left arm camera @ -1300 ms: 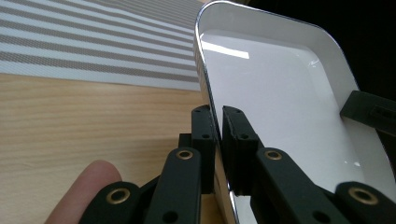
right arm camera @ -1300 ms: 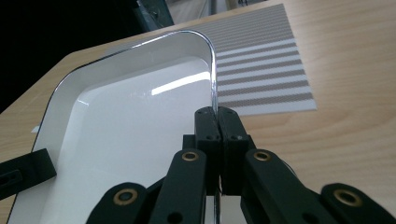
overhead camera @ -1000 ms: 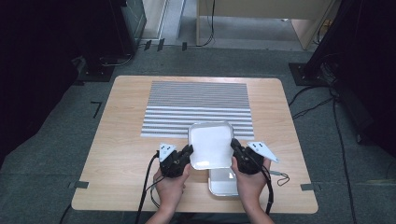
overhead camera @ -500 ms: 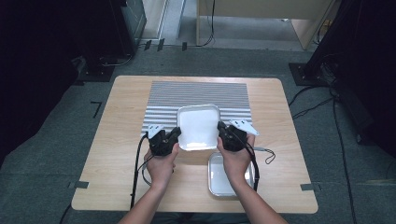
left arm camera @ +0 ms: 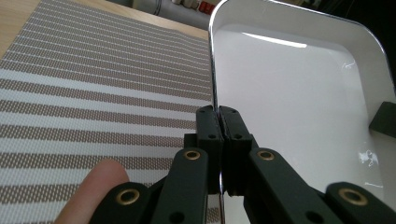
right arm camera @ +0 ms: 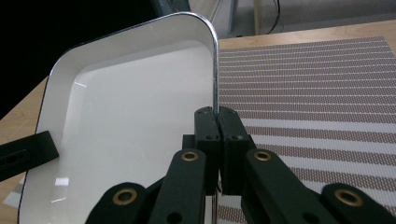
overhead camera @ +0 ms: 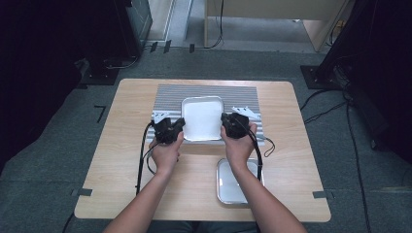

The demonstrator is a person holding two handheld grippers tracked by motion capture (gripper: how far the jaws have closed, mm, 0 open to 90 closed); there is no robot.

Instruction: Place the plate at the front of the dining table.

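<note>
- Your left gripper (overhead camera: 179,127) is pinched tight on the white tray's (overhead camera: 202,118) rim at 9 o'clock.
- Your right gripper (overhead camera: 225,124) pinches its rim at 3 o'clock.
- The tray is over the striped mat (overhead camera: 167,95).
- 1 metal lid (overhead camera: 226,187) lies at 6 o'clock.

tray (overhead camera: 202,119), centre of the high view: white inside, with a bright silver rim. second tray (overhead camera: 235,182), lower centre right: pale grey-white, metallic edge. placemat (overhead camera: 170,94), upper centre: narrow stripes, grey-brown alternating with white; in the left gripper view (left arm camera: 93,84) the dark stripes show a fine woven, dotted texture. table (overhead camera: 126,160): light wood grain, tan. left gripper (left arm camera: 218,122) and right gripper (right arm camera: 216,122): black jaws, brass-coloured rivets on the links. grey-white plates on top of both grippers. cables black. floor (overhead camera: 48,165), lower left: dark grey carpet.
</note>
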